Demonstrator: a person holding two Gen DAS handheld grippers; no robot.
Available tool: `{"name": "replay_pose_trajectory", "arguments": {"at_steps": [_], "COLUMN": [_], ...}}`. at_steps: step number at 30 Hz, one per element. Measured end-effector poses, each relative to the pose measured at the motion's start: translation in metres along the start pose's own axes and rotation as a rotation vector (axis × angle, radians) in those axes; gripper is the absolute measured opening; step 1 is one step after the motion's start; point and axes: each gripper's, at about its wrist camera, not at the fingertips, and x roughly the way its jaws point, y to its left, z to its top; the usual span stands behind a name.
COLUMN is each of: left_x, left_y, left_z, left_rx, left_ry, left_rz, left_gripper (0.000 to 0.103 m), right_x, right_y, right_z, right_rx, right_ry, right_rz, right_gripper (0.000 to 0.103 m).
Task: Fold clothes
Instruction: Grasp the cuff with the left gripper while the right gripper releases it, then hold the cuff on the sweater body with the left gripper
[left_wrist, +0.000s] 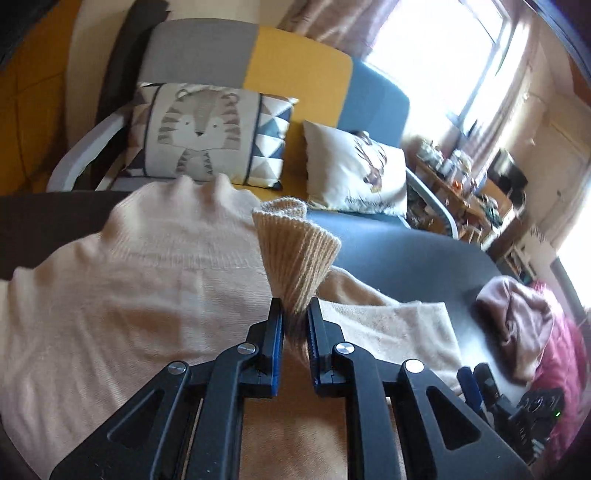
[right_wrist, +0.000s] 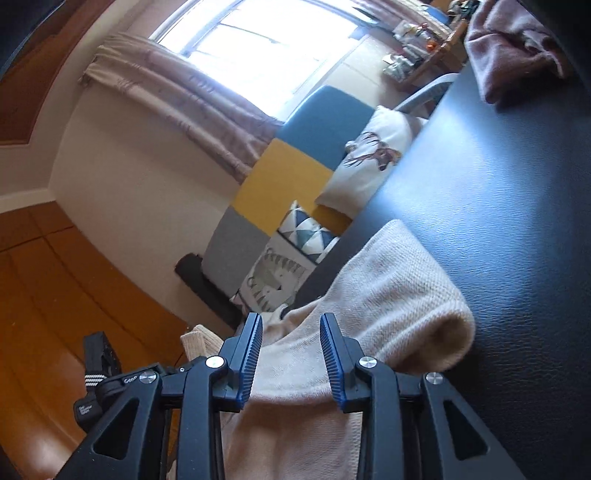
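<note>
Here the left gripper (left_wrist: 295, 314) pinches the ribbed cuff (left_wrist: 295, 243) of the soft, light sweater (left_wrist: 129, 266); the right gripper (right_wrist: 291, 332) stands spread, knit lying between its jaws, unpressed.

1. You have bare dark leather-textured worktop (right_wrist: 498, 206) open to the right of the beige knitted sweater (right_wrist: 388, 288).
2. At its far right a crumpled mauve fleece garment (left_wrist: 517, 325) blocks passage.
3. Behind the worktop's far edge, patterned cushions (left_wrist: 207, 133) crowd the sofa.

Two close wrist views, shared sweater (left_wrist: 129, 266)
</note>
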Motion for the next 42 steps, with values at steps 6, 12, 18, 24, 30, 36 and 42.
{"name": "replay_pose_trajectory", "arguments": {"at_steps": [6, 12, 18, 24, 30, 36, 42], "left_x": [-0.015, -0.021, -0.031, -0.050, -0.059, -0.053, -0.034], "left_y": [0.031, 0.054, 0.088, 0.114, 0.148, 0.173, 0.185], "left_z": [-0.004, -0.010, -0.009, -0.011, -0.025, -0.049, -0.079], "left_rx": [-0.067, -0.128, -0.256, -0.295, -0.358, -0.420, -0.396], "left_ry": [-0.016, -0.021, -0.049, -0.095, -0.098, -0.059, 0.006], "left_rz": [-0.003, -0.026, -0.074, -0.083, -0.051, -0.035, 0.029], "left_gripper": [0.013, 0.013, 0.013, 0.013, 0.013, 0.013, 0.013], "right_x": [0.014, 0.020, 0.020, 0.020, 0.026, 0.028, 0.029], "right_y": [0.005, 0.025, 0.037, 0.021, 0.033, 0.041, 0.043], "right_z": [-0.003, -0.005, -0.032, -0.026, -0.024, -0.023, -0.022], "right_rx": [-0.010, -0.032, -0.203, -0.177, -0.252, -0.307, -0.339], "right_ry": [0.099, 0.314, 0.496, 0.451, 0.458, 0.468, 0.460], "right_rz": [0.043, 0.057, -0.071, -0.176, -0.223, -0.255, -0.295], "right_gripper": [0.033, 0.034, 0.028, 0.022, 0.022, 0.021, 0.022]}}
